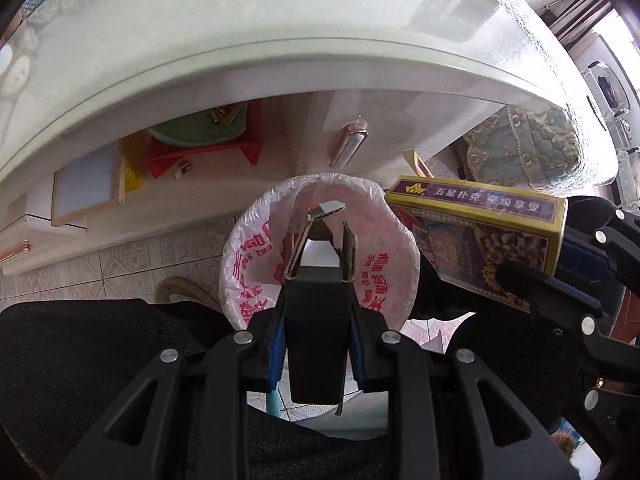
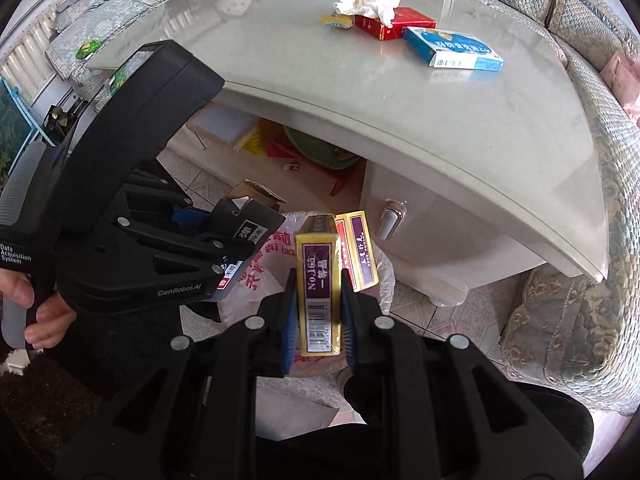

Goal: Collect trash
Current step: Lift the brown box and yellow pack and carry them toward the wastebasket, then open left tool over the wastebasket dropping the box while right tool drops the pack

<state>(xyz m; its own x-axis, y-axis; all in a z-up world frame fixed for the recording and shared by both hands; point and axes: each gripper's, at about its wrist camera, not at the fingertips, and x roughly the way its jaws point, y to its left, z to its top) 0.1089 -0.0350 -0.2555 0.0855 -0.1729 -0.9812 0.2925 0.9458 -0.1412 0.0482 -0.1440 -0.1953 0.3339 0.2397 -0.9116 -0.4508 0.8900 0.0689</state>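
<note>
left wrist view: black box (image 1: 316, 316) hides much of the bin (image 1: 256, 248).

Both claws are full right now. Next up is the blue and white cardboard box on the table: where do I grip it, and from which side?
Take the blue and white cardboard box across its two long edges, coming from above. It lies flat on the glass-topped table, so only its thin sides offer purchase. Its near half is free; the red box sits close behind its far left end.
</note>
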